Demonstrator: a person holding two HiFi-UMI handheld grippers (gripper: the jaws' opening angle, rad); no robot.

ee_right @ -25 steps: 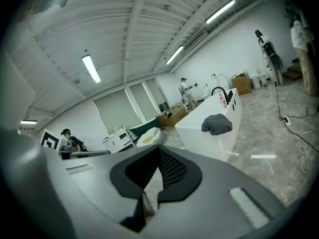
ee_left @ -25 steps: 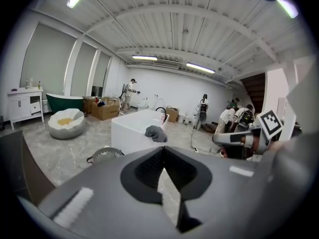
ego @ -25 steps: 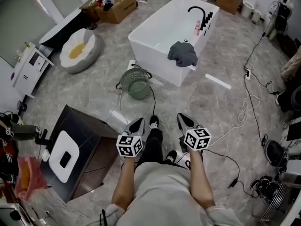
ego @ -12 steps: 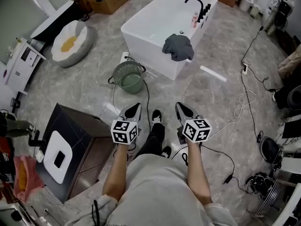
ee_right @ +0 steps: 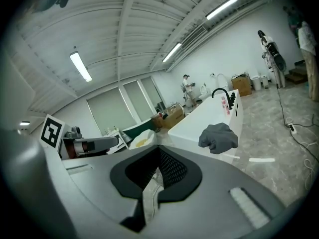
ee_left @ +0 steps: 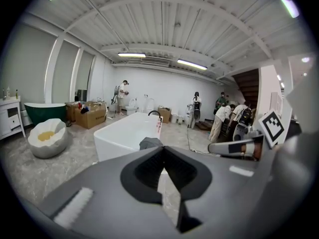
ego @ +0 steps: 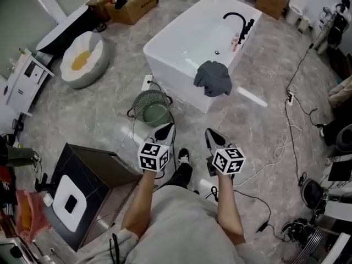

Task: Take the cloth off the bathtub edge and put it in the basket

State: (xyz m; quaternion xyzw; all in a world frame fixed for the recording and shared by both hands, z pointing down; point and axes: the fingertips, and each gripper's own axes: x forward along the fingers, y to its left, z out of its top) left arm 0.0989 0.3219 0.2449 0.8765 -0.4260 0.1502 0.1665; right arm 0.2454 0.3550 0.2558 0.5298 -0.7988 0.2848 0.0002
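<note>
A dark grey cloth (ego: 213, 77) hangs crumpled over the near corner of the white bathtub (ego: 181, 43); the same cloth (ee_right: 218, 136) shows in the right gripper view and the cloth (ee_left: 150, 143) peeks over the jaws in the left gripper view. A green mesh basket (ego: 152, 106) stands on the floor in front of the tub. My left gripper (ego: 166, 131) is shut and empty, just short of the basket. My right gripper (ego: 210, 138) is shut and empty too, on the floor side well short of the cloth.
A black box with a white panel (ego: 82, 188) stands at my left. Cables (ego: 286, 142) trail over the marble floor at right. A white bean-bag seat (ego: 82, 59) and cardboard boxes (ego: 129, 1) lie beyond. A black tap (ego: 237, 20) rises at the tub's far side.
Both grippers have advanced toward the tub and basket as the person walks forward; the basket and cloth now lie closer. Both stay shut.
</note>
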